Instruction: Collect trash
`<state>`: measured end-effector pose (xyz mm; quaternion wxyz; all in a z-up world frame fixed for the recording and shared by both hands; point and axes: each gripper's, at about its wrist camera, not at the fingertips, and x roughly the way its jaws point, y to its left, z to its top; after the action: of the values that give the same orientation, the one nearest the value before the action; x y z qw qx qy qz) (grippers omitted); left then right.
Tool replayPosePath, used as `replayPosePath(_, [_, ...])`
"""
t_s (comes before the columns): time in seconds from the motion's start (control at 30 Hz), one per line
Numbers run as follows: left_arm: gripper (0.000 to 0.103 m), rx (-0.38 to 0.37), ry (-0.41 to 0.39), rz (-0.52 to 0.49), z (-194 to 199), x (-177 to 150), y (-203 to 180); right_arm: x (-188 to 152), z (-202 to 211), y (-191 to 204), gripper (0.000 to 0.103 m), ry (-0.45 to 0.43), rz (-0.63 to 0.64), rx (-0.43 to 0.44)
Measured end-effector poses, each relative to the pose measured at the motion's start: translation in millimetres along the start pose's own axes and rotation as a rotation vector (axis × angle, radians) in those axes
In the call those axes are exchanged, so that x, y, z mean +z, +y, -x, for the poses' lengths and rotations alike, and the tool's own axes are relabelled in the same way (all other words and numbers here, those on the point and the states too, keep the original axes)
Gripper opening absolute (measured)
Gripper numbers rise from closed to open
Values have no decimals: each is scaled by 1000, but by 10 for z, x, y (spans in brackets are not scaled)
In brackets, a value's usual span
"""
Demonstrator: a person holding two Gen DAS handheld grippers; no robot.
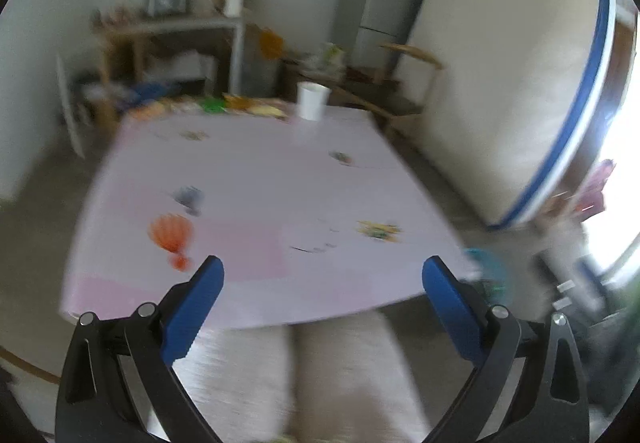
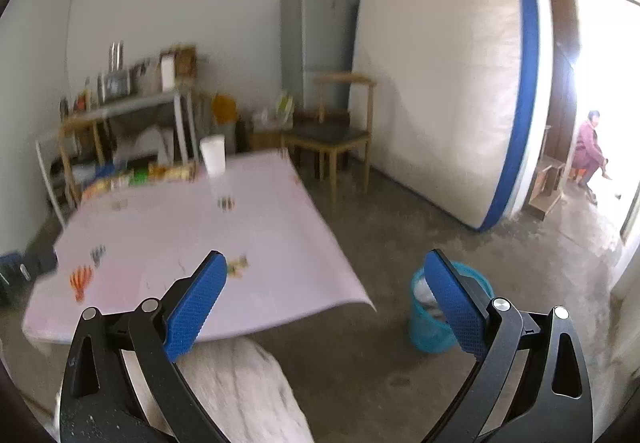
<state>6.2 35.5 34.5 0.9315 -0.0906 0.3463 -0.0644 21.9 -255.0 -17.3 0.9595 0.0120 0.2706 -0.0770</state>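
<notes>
A table under a pale pink cloth [image 1: 260, 179] fills the left wrist view, blurred by motion. A white paper cup [image 1: 311, 101] stands at its far edge beside a row of coloured snack wrappers [image 1: 224, 106]. My left gripper [image 1: 322, 271] hangs open and empty over the near edge. In the right wrist view the same table [image 2: 208, 227], cup [image 2: 213, 155] and wrappers [image 2: 160, 174] lie to the left. My right gripper [image 2: 325, 263] is open and empty, and its right finger overlaps a teal wastebasket [image 2: 430, 327] on the floor.
Small coloured patches on the cloth, such as an orange balloon shape [image 1: 172, 237], look printed. A wooden chair [image 2: 336, 135], a fridge [image 2: 316, 43] and an upright mattress [image 2: 440, 83] stand behind. A cluttered shelf [image 2: 132, 111] is at the left. A person [image 2: 588, 155] sits in the doorway.
</notes>
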Motion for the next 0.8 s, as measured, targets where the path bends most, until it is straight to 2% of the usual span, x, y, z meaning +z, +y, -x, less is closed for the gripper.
replayPosePath(0.1, [97,4,63,-25,-155,-28,-76,-83,-60,-87,95,44,-20,-19])
replayPosePath(0.33, [97,18,65,-108,-292,-113,-240,-137,-120,-126,95,63,-42,-21])
replayPosePath(0.53, [97,124,58,-205,-481,-147,-393,-112,-126,-130,95,50,-53,-7])
replayPosePath(0.67, [97,213,37,-365,-580,-180,-576,-84,-80,-129,95,12,-35,-27])
replayPosePath(0.8, [97,169,53,-355,-646,-178,-592,-55,-110,-125,95,24,-20,-32])
